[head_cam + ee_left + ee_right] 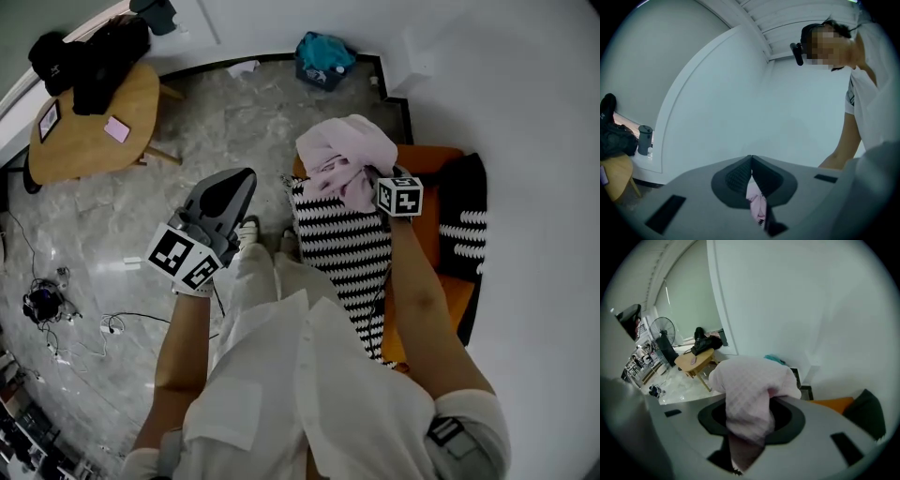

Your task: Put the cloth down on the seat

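A pink quilted cloth is bunched above the near end of an orange seat, over a black-and-white striped blanket that covers the seat. My right gripper is shut on the cloth; in the right gripper view the cloth fills the gap between the jaws, drapes over them and hides the tips of the right gripper. My left gripper hangs to the left of the seat above the floor, shut and empty. In the left gripper view the left gripper points at a white wall.
A dark striped cushion lies on the seat's right side. A round wooden table with dark clothes stands at the far left. A teal bag sits by the far wall. Cables lie on the marble floor. A curved white wall closes the right.
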`<state>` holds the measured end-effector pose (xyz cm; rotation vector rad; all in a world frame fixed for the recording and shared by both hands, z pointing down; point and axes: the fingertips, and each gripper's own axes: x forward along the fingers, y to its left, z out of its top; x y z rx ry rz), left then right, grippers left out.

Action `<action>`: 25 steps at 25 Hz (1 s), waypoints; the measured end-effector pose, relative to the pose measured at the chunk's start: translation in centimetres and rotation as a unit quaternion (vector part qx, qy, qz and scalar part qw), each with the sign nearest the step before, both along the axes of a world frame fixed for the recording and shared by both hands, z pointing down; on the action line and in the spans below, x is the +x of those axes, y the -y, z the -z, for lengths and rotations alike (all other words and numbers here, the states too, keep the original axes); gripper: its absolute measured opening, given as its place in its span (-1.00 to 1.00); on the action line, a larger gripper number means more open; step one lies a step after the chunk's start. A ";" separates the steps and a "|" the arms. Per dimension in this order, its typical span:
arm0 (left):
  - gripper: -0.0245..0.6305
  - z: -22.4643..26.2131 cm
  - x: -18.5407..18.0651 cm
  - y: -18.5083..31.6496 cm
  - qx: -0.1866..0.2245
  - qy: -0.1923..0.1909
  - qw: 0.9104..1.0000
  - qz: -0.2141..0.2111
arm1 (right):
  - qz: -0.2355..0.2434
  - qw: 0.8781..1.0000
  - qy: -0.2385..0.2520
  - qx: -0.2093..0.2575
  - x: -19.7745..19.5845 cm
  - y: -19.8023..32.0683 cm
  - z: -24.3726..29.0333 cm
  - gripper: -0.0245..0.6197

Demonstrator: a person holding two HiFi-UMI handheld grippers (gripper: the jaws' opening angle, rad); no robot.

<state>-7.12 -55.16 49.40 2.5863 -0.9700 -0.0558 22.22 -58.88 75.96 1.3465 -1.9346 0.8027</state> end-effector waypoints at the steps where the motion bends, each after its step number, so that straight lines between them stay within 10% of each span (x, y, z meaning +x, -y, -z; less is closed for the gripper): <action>1: -0.88 -0.1 0.0 -0.1 -0.001 0.000 1.000 -0.001 | -0.005 1.000 -0.007 -0.006 0.7 -0.2 -0.2 -0.40; 13: -0.88 0.1 1.1 0.3 -0.003 -0.002 1.000 -0.014 | -0.048 0.994 -0.058 -0.081 4.9 -4.1 -1.3 -0.10; 25: -0.88 1.5 1.6 -0.7 0.006 -0.006 1.000 -0.009 | -0.062 0.993 0.052 0.089 1.2 -2.8 9.6 -0.14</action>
